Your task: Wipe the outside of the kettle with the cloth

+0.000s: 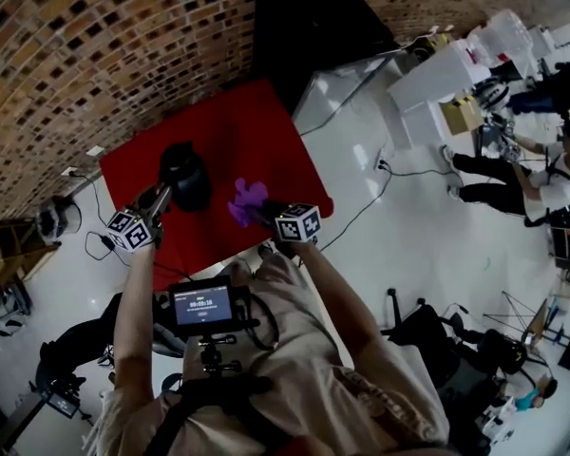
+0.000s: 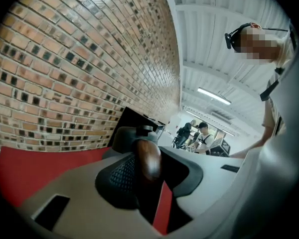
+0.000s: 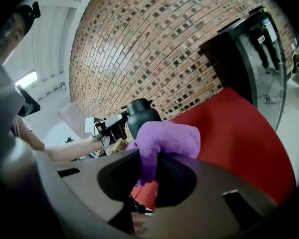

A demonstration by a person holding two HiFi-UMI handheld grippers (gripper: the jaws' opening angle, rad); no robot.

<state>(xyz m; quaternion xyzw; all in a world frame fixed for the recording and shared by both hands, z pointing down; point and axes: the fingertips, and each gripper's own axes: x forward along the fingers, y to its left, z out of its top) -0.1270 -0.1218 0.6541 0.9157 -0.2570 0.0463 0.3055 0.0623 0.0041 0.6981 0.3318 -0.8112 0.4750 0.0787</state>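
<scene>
I start from the red table (image 1: 266,131), which sits against the brick wall and takes up the middle of my head view. The black kettle (image 1: 185,174) stands upright over its left half, long axis vertical. The cloth hides its base in the right gripper view, so I cannot tell whether it rests on the table or hangs just above it.

My left gripper (image 1: 157,200) comes at the kettle from the near left. Its own view shows the jaws nearly together, clamped on the kettle's brown handle (image 2: 147,158), with the dark body just beyond.

My right gripper (image 1: 266,215) hovers over the table's near right part, jaws pinched on the purple cloth (image 3: 169,138), which bunches up above them.

What counts for the wipe is that the kettle (image 3: 141,114) lies ahead and a little left of the cloth, near but apart, with nothing between them. I judge the right hand has to carry the cloth leftward onto the side wall facing it while the left keeps the kettle steady by the handle.
</scene>
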